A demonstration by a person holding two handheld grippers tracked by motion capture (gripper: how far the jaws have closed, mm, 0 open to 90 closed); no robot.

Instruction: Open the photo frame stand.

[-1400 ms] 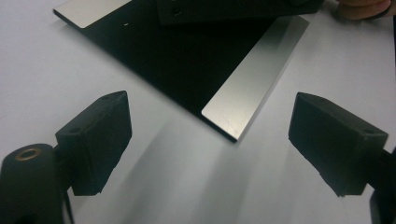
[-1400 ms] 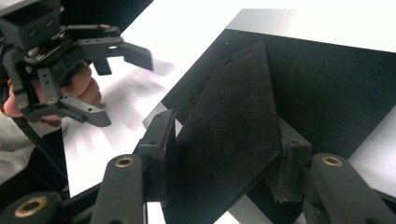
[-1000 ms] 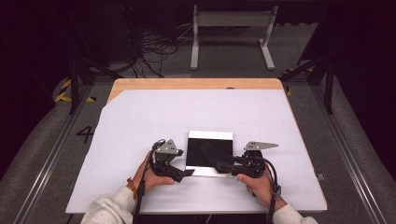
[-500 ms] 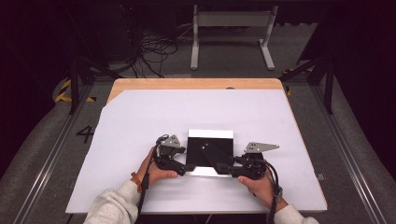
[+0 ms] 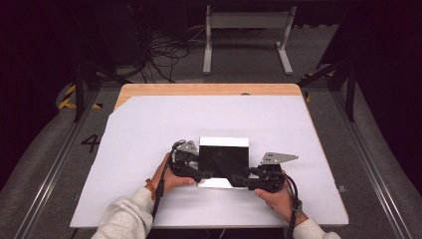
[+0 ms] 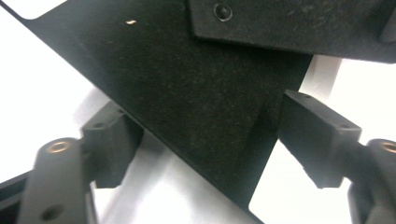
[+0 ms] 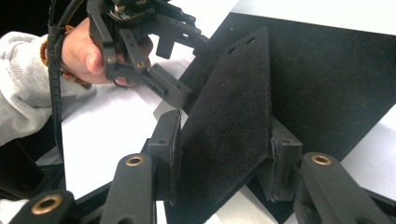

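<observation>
Strip (image 7: 229,116), black and felt-like with two small slots at its far end, is held low over the near middle of the table, between the two grippers. Nearest in the high view, grey sleeves (image 5: 124,219) come in from the bottom edge, and the left hand (image 5: 171,179) and right hand (image 5: 276,199) each hold a tool.

The right gripper (image 7: 224,154) is clamped on the strip. In its own view one pad presses each long side near the strip's near end, and the strip runs away from the camera, tilted up off the surface.

The left gripper (image 6: 205,144) has its jaws spread wide. In its own view a corner of the strip (image 6: 187,107) points down between them, with one jaw just beside the short edge and the other partly hidden behind the long edge. From the right gripper view, the left gripper (image 7: 180,65) has its lower jaw touching the strip's left side while its upper jaw stands clear, so it is not clamped.

Under the strip lies a square black sheet (image 5: 224,149) with pale bands along its near and far edges. It lies flat on white paper (image 5: 149,129) that covers most of the table. Bare wood (image 5: 199,89) shows along the far edge.

Beyond the table, cables (image 5: 164,55) lie tangled on the floor, with a white frame (image 5: 249,20) to their right.
</observation>
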